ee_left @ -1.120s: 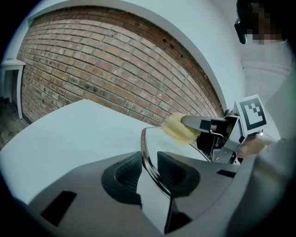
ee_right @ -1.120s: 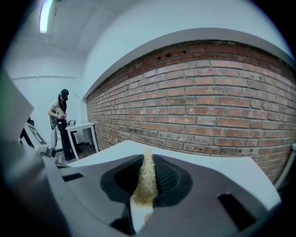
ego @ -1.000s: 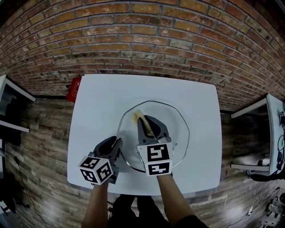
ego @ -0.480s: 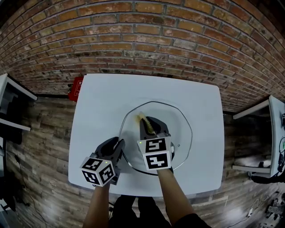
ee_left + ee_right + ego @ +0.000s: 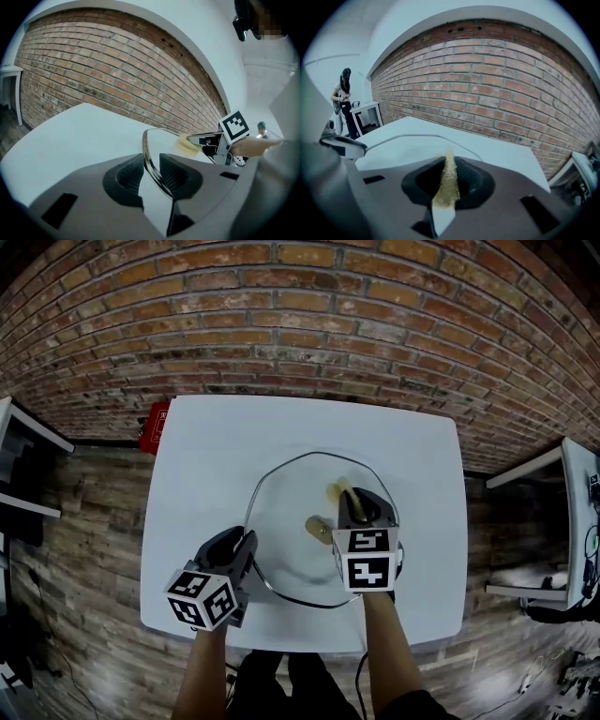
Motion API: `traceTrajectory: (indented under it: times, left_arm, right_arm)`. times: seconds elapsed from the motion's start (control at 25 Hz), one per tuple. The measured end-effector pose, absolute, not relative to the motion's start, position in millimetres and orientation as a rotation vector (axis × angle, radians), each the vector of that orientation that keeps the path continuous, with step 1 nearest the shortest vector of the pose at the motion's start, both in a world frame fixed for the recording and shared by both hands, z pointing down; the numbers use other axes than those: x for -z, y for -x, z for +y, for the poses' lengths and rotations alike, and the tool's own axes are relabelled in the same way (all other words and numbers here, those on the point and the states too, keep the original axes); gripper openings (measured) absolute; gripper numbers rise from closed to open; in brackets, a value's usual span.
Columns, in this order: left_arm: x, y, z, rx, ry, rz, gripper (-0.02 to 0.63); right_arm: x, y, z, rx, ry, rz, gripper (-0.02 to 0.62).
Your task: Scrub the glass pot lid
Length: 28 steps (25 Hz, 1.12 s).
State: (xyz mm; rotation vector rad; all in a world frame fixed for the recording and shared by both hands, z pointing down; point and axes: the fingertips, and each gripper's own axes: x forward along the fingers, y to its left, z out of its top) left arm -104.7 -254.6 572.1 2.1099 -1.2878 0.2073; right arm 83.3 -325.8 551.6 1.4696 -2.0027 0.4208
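No word, number or brand name is legible in any view.

Red object (image 5: 156, 428), on the floor beside the far left corner of the worktop (image 5: 216, 456): it carries pale marks on its upper face, possibly lettering, too small and blurred to read.

Left marker cube (image 5: 202, 599) and right marker cube (image 5: 367, 560): each visible face bears a black-and-white square code pattern built of blocks, not letters or digits. One such pattern on the right marker cube also shows in the left gripper view, tilted, black blocks on a white ground.
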Motion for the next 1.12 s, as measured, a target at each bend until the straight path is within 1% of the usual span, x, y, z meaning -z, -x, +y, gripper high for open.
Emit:
traceTrajectory:
  times: [0.16, 0.28, 0.36, 0.56, 0.68, 0.8, 0.96, 1.12]
  left_arm:
    - [-571, 104, -255, -0.209, -2.114, -1.284, 0.109]
    - [-572, 105, -254, -0.209, -2.112, -1.28, 0.107]
    - [-572, 105, -254, -0.206, -2.111, -1.28, 0.109]
    - [-573, 105, -253, -0.2, -2.106, -1.281, 0.109]
    - [-572, 106, -255, -0.2, -2.107, -1.281, 0.107]
    - [-572, 105, -255, -0.2, -2.107, -1.283, 0.109]
    - [-572, 105, -255, -0.206, -2.108, -1.28, 0.107]
    - [-572, 106, -254, -0.206, -2.108, -1.28, 0.107]
  right_arm:
    - [-546, -124, -325, -0.42, -1.569, -1.926, 0.057]
    - [-531, -126, -324, -0.395, -1.595, -1.942, 0.057]
    - [-514, -107, -324, -0.371, -1.581, -2.012, 0.058]
    - [-495, -25, -311, -0.341, -1.424, -2.206, 0.057]
    - [-503, 19, -294, -0.387, -1.292, -2.266, 0.058]
    - [-525, 43, -277, -0.415, -1.173, -2.259, 0.057]
    - [-545, 35, -276, -0.406, -1.145, -2.207, 0.058]
    - [-554, -10, -280, -0.392, -1.201, -2.109, 0.058]
